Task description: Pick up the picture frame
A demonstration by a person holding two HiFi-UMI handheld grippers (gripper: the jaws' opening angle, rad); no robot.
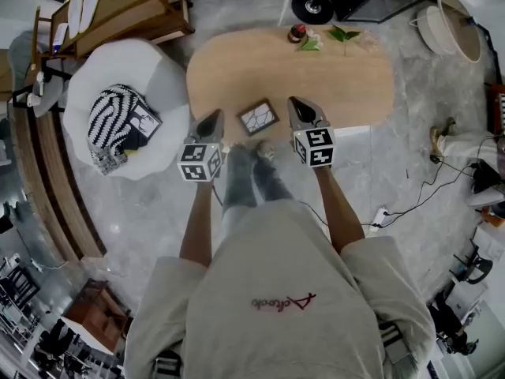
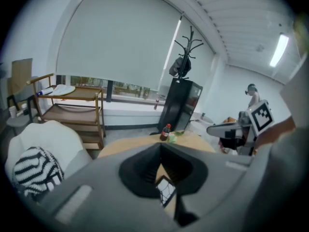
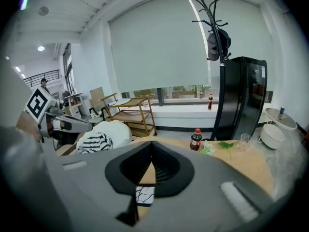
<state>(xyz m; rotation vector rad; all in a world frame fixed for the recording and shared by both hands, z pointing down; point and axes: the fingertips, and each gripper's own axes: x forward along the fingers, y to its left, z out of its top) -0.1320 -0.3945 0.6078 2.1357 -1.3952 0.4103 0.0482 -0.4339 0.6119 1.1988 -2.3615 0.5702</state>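
Note:
A small dark-rimmed picture frame with a white cracked-line picture lies flat near the front edge of the oval wooden table. My left gripper hovers just left of it, jaws shut and empty. On the frame's right side my right gripper is also shut and holds nothing. In the left gripper view the frame shows below the closed tips of my left gripper. The right gripper view shows the frame low under the closed tips of my right gripper.
A cola bottle and green leaves sit at the table's far edge. A white beanbag chair with a striped cushion stands to the left, a wooden cart behind it. Cables trail on the floor at the right.

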